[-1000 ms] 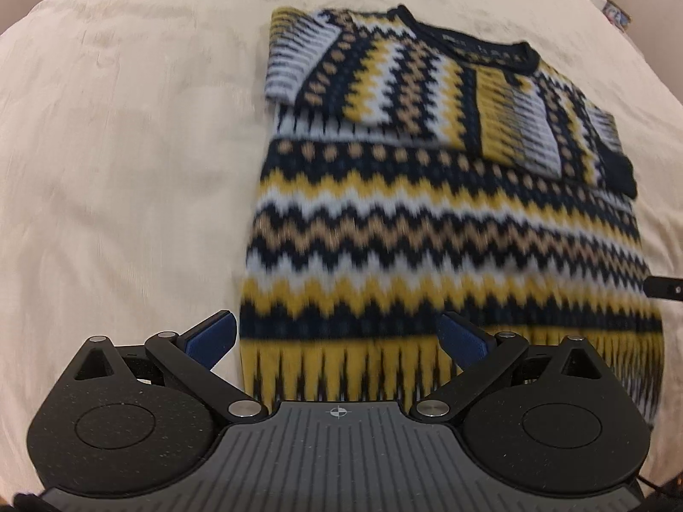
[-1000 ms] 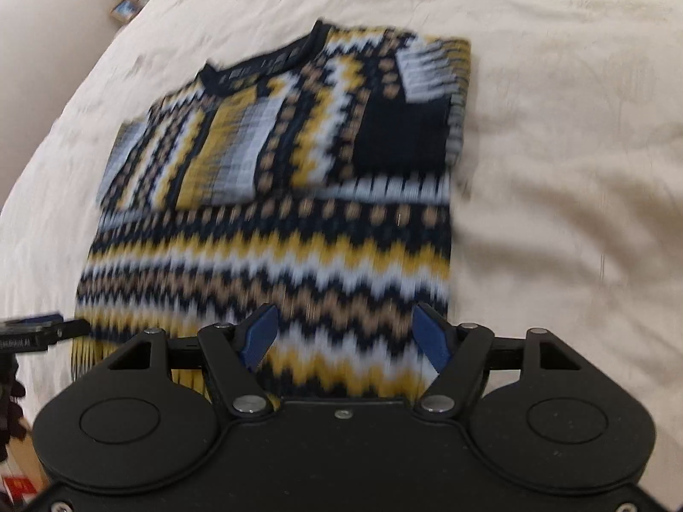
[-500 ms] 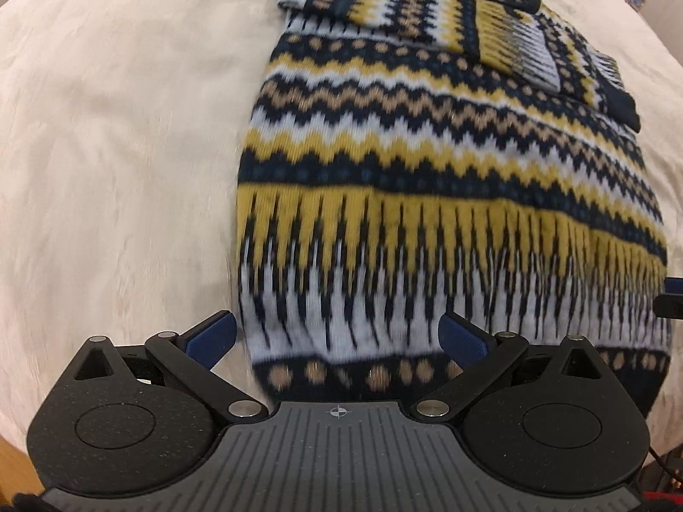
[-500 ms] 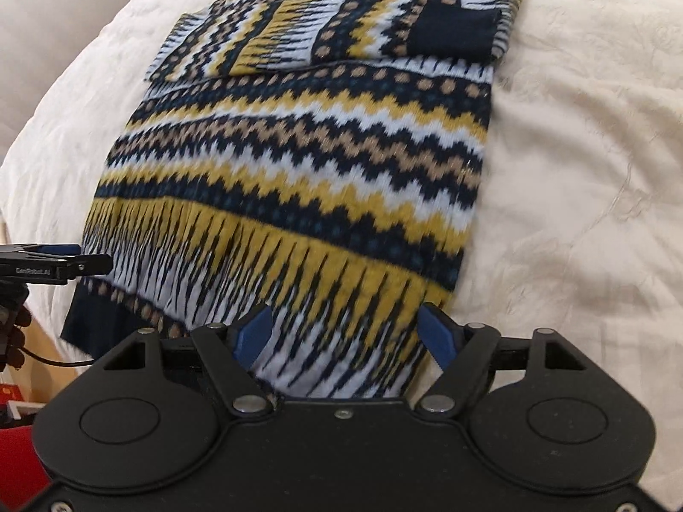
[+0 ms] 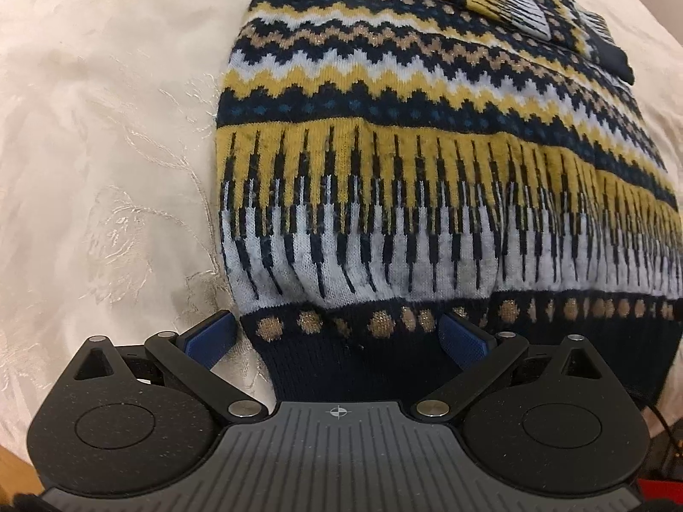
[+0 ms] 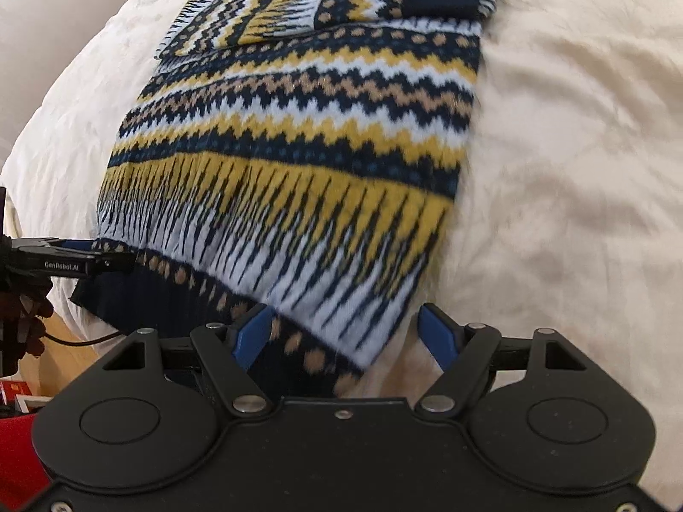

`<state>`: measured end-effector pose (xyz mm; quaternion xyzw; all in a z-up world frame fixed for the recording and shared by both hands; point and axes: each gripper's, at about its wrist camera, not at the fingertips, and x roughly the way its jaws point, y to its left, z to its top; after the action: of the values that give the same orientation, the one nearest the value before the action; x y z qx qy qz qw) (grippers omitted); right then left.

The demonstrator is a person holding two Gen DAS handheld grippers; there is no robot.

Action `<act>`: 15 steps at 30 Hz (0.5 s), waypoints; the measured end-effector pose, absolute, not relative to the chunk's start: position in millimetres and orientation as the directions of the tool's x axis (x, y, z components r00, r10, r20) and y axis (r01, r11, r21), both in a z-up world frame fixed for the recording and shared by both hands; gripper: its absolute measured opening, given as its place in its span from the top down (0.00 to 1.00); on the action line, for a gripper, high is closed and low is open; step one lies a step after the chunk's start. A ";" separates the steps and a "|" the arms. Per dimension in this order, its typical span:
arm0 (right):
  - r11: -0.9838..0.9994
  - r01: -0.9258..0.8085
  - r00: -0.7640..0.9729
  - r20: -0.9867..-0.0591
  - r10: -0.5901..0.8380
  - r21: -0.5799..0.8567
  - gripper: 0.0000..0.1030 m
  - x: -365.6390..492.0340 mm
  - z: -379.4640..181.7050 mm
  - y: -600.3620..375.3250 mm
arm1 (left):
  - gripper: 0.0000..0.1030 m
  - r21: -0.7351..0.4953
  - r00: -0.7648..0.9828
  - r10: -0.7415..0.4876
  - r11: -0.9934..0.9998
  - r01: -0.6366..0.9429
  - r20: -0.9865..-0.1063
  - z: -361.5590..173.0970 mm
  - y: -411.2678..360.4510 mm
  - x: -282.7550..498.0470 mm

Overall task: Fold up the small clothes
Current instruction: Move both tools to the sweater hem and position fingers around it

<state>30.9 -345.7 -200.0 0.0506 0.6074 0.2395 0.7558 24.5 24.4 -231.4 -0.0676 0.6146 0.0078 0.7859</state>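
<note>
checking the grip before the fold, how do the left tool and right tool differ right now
The left tool straddles the sweater hem's left corner; the right tool straddles its right corner. The left's base plate is ribbed grey; the right's is plain black. Both are open, blue-padded, gripping nothing yet.

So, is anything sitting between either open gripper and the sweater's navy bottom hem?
Nothing visible. The left gripper and right gripper each straddle a corner of the patterned navy-yellow-white knit sweater's hem on the cream bedspread.
</note>
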 end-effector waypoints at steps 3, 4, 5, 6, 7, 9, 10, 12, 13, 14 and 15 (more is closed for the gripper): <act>0.889 -0.275 0.147 -0.898 0.415 0.366 0.24 18.6 -202.7 -342.8 | 0.00 -0.121 0.256 -0.095 0.988 -0.091 -0.962 -232.3 29.1 24.7; 0.891 -0.266 0.144 -0.899 0.414 0.367 0.24 15.4 -203.9 -341.6 | 0.00 -0.127 0.262 -0.100 0.988 -0.087 -0.960 -231.9 31.1 24.5; 0.892 -0.253 0.139 -0.898 0.417 0.375 0.24 11.7 -205.4 -340.5 | 0.00 -0.131 0.268 -0.105 0.988 -0.083 -0.958 -232.0 32.9 24.0; 0.889 -0.241 0.134 -0.894 0.428 0.390 0.24 8.1 -207.0 -339.5 | 0.00 -0.133 0.274 -0.106 0.988 -0.080 -0.956 -231.7 33.3 23.2; 0.885 -0.233 0.132 -0.888 0.440 0.403 0.23 4.9 -208.3 -338.1 | 0.00 -0.134 0.282 -0.108 0.988 -0.078 -0.954 -231.4 33.8 21.8; 0.884 -0.222 0.137 -0.884 0.446 0.412 0.18 -0.6 -210.9 -335.5 | 0.00 -0.136 0.295 -0.110 0.988 -0.070 -0.949 -231.6 33.3 17.9; 0.885 -0.210 0.144 -0.882 0.449 0.416 0.17 -3.0 -212.4 -334.6 | 0.00 -0.137 0.301 -0.111 0.988 -0.067 -0.947 -231.3 31.1 16.5; 0.886 -0.169 0.166 -0.873 0.458 0.432 0.16 -7.0 -215.9 -334.9 | 0.00 -0.144 0.316 -0.118 0.988 -0.063 -0.942 -233.2 31.8 14.2; 0.886 -0.144 0.179 -0.868 0.462 0.442 0.15 -8.4 -218.4 -335.6 | 0.00 -0.148 0.323 -0.120 0.987 -0.062 -0.939 -233.4 33.2 13.4; 0.885 -0.127 0.192 -0.864 0.465 0.448 0.14 -9.8 -220.3 -335.6 | 0.00 -0.149 0.330 -0.121 0.987 -0.061 -0.936 -234.2 34.0 11.6; 0.885 -0.110 0.208 -0.860 0.466 0.453 0.13 -11.1 -222.3 -336.2 | 0.00 -0.147 0.339 -0.119 0.987 -0.059 -0.933 -234.3 34.5 10.1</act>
<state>-11.1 -336.2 -222.3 0.1482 0.6004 0.1886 0.7628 10.1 34.5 -234.3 -0.0774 0.5746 -0.0184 0.8146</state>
